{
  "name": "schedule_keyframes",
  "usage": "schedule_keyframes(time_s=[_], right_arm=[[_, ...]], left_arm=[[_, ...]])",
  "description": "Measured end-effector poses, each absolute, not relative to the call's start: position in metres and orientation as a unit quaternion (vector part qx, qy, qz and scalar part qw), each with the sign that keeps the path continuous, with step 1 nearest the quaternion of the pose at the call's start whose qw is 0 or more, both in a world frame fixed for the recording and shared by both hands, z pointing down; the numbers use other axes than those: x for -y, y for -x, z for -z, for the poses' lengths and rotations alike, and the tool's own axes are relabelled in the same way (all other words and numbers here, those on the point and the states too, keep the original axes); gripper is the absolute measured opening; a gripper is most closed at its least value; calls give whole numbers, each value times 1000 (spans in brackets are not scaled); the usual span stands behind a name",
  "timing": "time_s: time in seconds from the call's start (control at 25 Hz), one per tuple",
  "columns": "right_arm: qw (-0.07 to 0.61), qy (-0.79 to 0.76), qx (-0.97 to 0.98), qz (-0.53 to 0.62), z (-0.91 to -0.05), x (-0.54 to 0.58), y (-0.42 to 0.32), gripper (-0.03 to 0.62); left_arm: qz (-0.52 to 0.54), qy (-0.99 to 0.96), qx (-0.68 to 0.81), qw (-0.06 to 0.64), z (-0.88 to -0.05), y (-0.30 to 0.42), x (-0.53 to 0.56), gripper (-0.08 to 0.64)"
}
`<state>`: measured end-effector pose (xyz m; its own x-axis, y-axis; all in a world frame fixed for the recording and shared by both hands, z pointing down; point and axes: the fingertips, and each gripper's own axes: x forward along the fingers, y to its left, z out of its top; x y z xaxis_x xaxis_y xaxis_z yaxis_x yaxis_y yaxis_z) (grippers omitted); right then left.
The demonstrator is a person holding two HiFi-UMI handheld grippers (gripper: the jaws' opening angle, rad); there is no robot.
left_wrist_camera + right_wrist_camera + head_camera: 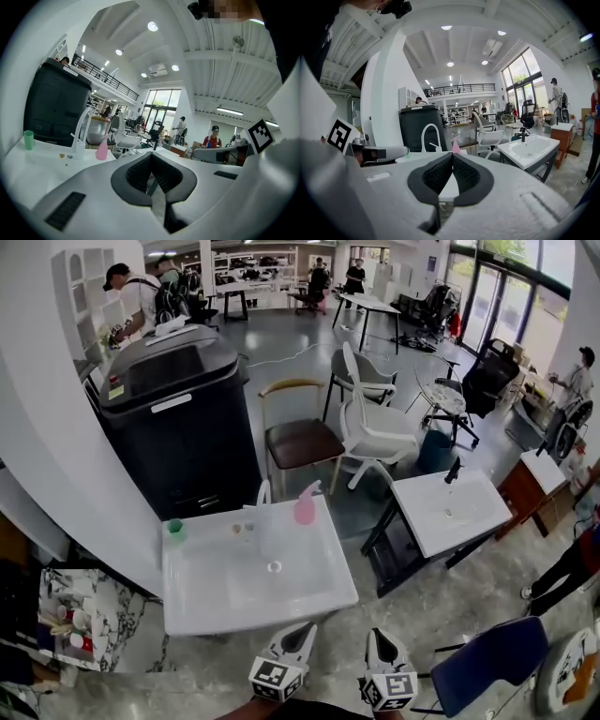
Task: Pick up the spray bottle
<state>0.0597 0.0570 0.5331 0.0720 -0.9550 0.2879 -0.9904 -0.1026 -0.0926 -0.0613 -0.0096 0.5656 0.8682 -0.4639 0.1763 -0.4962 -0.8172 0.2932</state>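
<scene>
Two sinks in the room, but only the near white sink top (pixel 211 601) matters, standing in front of a big black bin (pixel 173 418) with a brown chair (pixel 300 442) beyond its far right corner. Second sink (pixel 450 512) sits apart to the right, nothing useful on it. White faucet (pixel 263 498) rises at the middle of the near sink top's far edge. Left gripper (pixel 302 632) and right gripper (pixel 378 638) hang side by side just off the near edge, both pointing across the basin, jaws pressed together on each with nothing between them. Pink spray bottle (pixel 306 506) stands upright on the far edge, just right of the faucet and close to the far right corner, well apart from both grippers. Green cup (pixel 174 530) sits at the far left corner, out of the way. Pickup looks not yet started. Risks as I judge them: jaws need to open before arriving, or shut tips will just shove the bottle; it stands right at the far edge, so any push from the front could tip it off the back toward the chair; the faucet beside it leaves little room on that side, so a wide jaw may knock the spout; the narrow top and trigger could slip if gripped too high.
</scene>
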Motion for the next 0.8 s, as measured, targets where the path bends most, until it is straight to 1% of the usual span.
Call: schedule_keyframes(time_s=[0.36,0.64,0.8], right_arm=[[69,-731,664,-144,-544,-7,-66,-2],[63,-727,669,-140,-547,31,-88,-2],[56,-715,680,-149,-558,62,-107,-2]], left_arm=[[-48,-954,247,161,-571,54,67,15],[-50,-947,268,173,-576,56,95,15],[-50,-941,286,172,-581,39,119,15]])
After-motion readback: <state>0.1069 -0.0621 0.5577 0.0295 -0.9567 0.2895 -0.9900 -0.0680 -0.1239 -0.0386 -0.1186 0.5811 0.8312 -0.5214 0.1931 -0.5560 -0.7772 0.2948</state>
